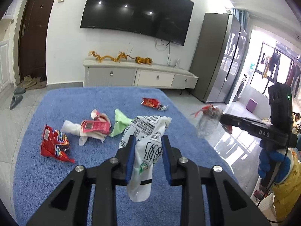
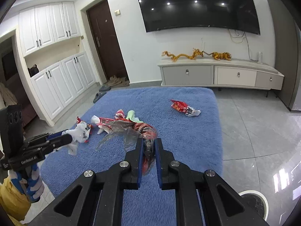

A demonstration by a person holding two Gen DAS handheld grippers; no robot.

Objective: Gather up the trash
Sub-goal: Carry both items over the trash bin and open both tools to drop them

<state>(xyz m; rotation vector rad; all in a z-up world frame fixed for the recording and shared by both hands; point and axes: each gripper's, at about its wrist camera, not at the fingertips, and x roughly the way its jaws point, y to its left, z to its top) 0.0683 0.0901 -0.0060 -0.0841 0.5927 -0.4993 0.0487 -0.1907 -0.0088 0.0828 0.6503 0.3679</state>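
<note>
My left gripper (image 1: 148, 141) is shut on a white printed plastic bag (image 1: 144, 150), which hangs between its blue pads above the blue rug (image 1: 56, 169); it also shows in the right wrist view (image 2: 70, 138). My right gripper (image 2: 148, 143) is shut on a clear plastic wrapper with red packaging (image 2: 131, 131), held above the rug's right side; it shows in the left wrist view (image 1: 222, 118). On the rug lie a red snack bag (image 1: 54, 145), a pink wrapper on white tissue (image 1: 94, 127), a green scrap (image 1: 120, 122) and a red wrapper (image 1: 153, 103).
A TV cabinet (image 1: 139, 75) stands against the wall behind the rug under a large TV (image 1: 137, 9). A grey fridge (image 1: 220, 56) is at the right. Slippers (image 1: 17, 96) lie by the door. A round dark bin (image 2: 257, 205) sits on the tiles at lower right.
</note>
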